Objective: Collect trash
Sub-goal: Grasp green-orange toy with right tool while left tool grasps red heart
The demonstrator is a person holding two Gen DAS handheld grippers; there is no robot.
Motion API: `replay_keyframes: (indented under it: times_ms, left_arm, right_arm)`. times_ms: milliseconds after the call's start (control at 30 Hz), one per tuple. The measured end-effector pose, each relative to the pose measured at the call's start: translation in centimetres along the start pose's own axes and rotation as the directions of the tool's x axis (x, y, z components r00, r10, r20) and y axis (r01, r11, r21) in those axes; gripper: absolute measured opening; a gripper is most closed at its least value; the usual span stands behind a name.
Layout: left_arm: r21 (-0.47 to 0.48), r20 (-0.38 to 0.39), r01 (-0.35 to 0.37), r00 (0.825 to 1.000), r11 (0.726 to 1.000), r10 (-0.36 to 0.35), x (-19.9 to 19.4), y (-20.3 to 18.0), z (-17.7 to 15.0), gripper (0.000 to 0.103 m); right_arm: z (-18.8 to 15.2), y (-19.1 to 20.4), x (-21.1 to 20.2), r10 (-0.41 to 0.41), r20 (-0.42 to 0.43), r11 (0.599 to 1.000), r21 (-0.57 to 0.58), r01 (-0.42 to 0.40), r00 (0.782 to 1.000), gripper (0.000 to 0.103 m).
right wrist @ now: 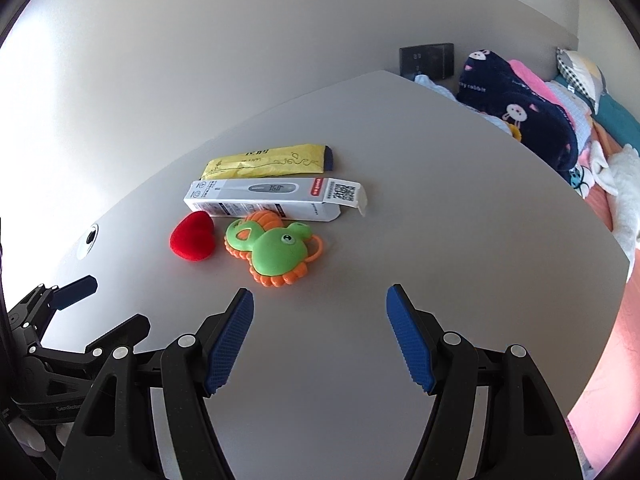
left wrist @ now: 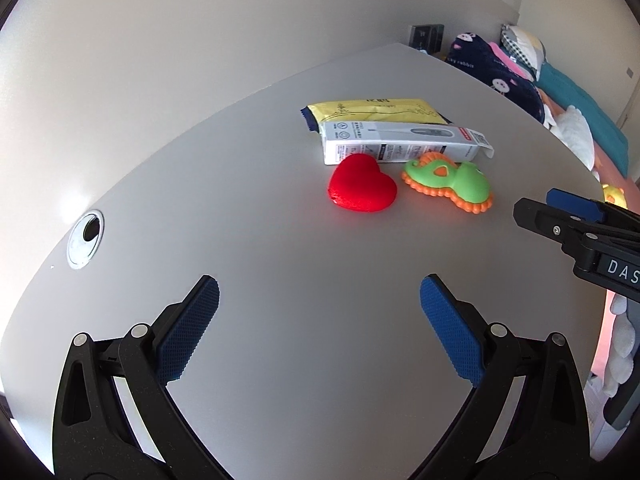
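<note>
Both sets of jaws stand wide apart and hold nothing: the left gripper (left wrist: 320, 320) and the right gripper (right wrist: 320, 332) hang over the near, bare part of the grey table (right wrist: 460, 200), side by side, each showing at the edge of the other's view.

Nearest of the things, about mid-table, lie a red heart (right wrist: 193, 237) and a green and orange toy (right wrist: 276, 250), just beside each other. The heart looks soft and squashy, the toy hard moulded plastic. I would judge neither to be trash.

Directly behind them, touching or nearly so, lies a white box (right wrist: 272, 196) on its long side, its end flap open toward the table's right edge. It pictures a digital thermometer reading 36.0, with a QR code near the flap and a small red logo too fine to read. It is probably empty card: light, stiff until squeezed, easily crushed. A hold across its narrow width near the middle should serve.

Behind the box, closer to the far edge, lies a yellow packet (right wrist: 268, 162) with a dark blue end and black script I cannot read. It looks thin, light and slippery, lying flat, so pinching a raised edge or end seems best.

Beyond the far right edge, a dark blanket (right wrist: 520, 112) reads "rabbit". The right gripper's body, seen from the left wrist, shows "DAS".
</note>
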State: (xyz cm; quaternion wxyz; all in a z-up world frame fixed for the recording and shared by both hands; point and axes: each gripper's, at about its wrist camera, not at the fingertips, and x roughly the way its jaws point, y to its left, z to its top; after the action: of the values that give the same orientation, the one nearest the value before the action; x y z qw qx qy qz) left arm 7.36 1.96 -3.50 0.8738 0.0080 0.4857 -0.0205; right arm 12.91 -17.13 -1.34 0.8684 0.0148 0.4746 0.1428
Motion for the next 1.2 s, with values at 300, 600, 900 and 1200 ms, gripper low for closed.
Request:
replay_keyframes:
  times_ms: [300, 600, 900, 1200]
  left_arm:
    - [-0.032, -0.020, -0.010, 1.000, 0.999, 0.009, 1.2, 1.9, 0.4, 0.097]
    - [-0.039, -0.031, -0.016, 0.999, 0.999, 0.015, 2.0, 2.6, 1.0, 0.097]
    - [-0.012, -0.035, -0.007, 0.999, 1.000, 0.006, 3.1, 1.5, 2.3, 0.097]
    - [0.040, 0.003, 0.015, 1.000, 0.999, -0.015, 4.9, -1.0, 4.9, 0.090]
  right_arm:
    - [1.9, 1.9, 4.3, 0.009, -0.067, 0.998, -0.057, -0.013, 0.998, 0.070]
    - [2.9, 2.9, 6.7, -0.019, -0.039, 0.991, -0.135, 0.014, 0.999, 0.070]
    - [3.6, 1.6, 6.8, -0.030, 0.002, 0.995, -0.094, 0.030, 1.000, 0.049]
    - [4.3, -1.6, 5.2, -0.039, 0.020, 0.999, 0.002, 0.039, 0.999, 0.049]
